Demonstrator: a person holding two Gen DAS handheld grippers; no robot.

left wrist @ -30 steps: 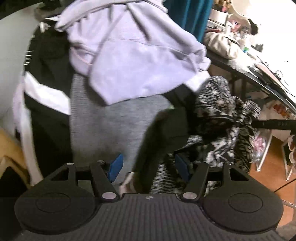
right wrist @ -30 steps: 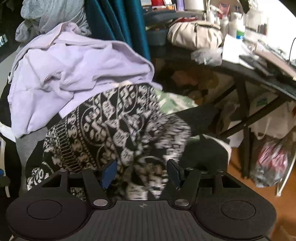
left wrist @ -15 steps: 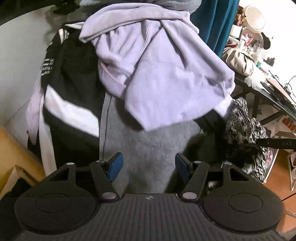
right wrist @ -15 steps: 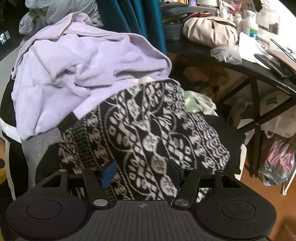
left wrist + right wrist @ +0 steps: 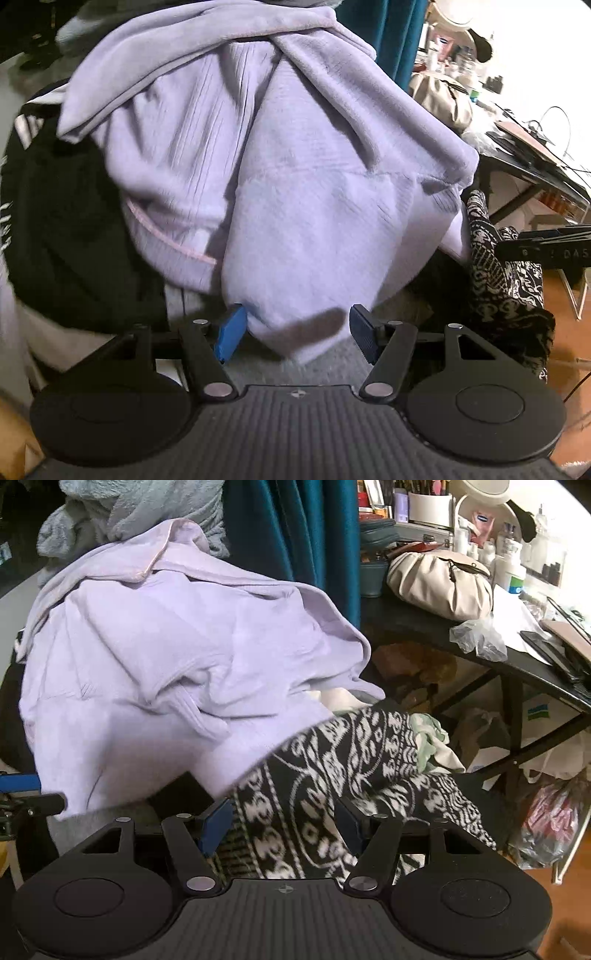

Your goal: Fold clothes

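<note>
I am picking a garment from the heap. My left gripper (image 5: 295,332) stands half open, the low tip of the lilac sweatshirt (image 5: 314,221) hanging between the pads, not pinched. My right gripper (image 5: 282,825) – likewise open, empty – hovers over the patterned black-and-white cloth (image 5: 351,768) at lower centre. Next: close on the lilac hem and lift it clear.
</note>
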